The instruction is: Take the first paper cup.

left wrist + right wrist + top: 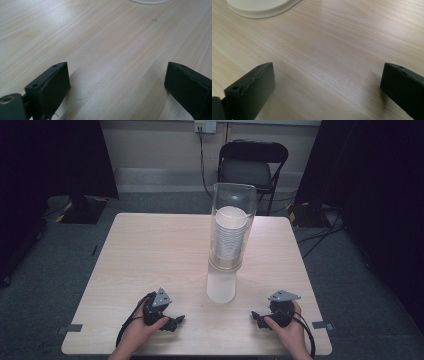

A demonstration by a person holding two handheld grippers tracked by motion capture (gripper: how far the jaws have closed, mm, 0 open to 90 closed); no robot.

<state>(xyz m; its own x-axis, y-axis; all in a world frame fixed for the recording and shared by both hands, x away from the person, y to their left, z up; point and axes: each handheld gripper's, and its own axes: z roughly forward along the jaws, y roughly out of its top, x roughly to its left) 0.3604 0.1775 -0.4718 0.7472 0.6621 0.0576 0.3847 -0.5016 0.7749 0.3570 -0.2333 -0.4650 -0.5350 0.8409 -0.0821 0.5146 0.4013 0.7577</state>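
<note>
Reaching in from both sides looks like the step in hand, and I'd say it goes best if the two grippers close on the tube (234, 215) low down, near its white base (221, 287), so it cannot tip. The tube stands at the middle of the bench (150, 250), upright, its long axis vertical with the open mouth pointing up; from the high view it seems to lean toward the far edge, which I take for the camera's angle. Inside it sits a stack of cups (230, 237), rims upward, filling the middle part. The left gripper (170, 322) rests near the front edge to the left of the base, and its own view shows the jaws wide apart over bare wood, holding nothing. The right gripper (260, 317) lies to the right of the base, jaws equally wide and empty, with the base's white rim (262, 8) just ahead. Both are apart from the tube, so a slow, level approach would serve.
</note>
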